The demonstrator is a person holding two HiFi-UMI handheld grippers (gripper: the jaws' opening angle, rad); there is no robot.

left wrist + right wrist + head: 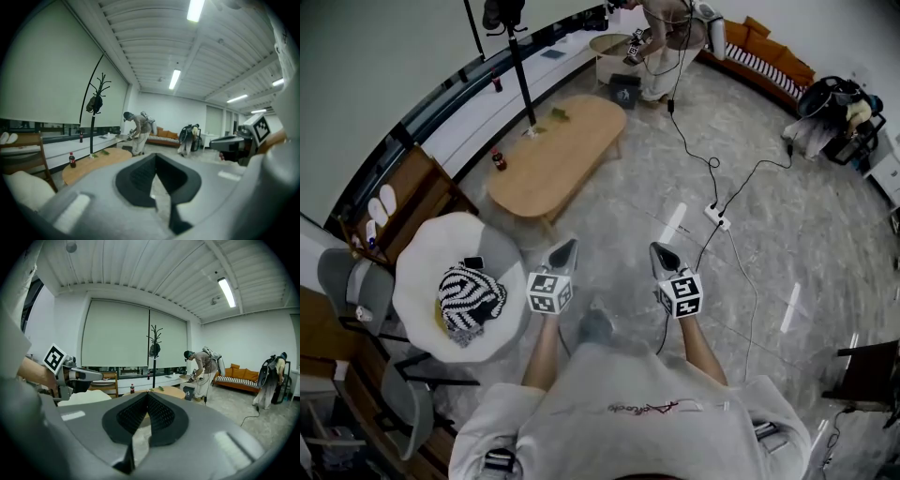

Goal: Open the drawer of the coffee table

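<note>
The oval wooden coffee table [553, 155] stands on the marble floor ahead of me and to the left; no drawer shows in any view. My left gripper [568, 247] and right gripper [659, 251] are held side by side in the air, short of the table's near end, both pointing toward it. Each is shut with nothing between its jaws. In the left gripper view the shut left gripper [156, 158] frames the coffee table [93, 164] at lower left. In the right gripper view the coffee table [169, 391] shows just past the closed right gripper [148, 395].
A cola bottle [499, 159] and a coat rack [521, 75] stand on or by the table. A round white chair [422, 267] with a striped cloth sits at my left. A power strip [717, 216] and cables cross the floor on the right. A person [661, 42] bends over beyond the table.
</note>
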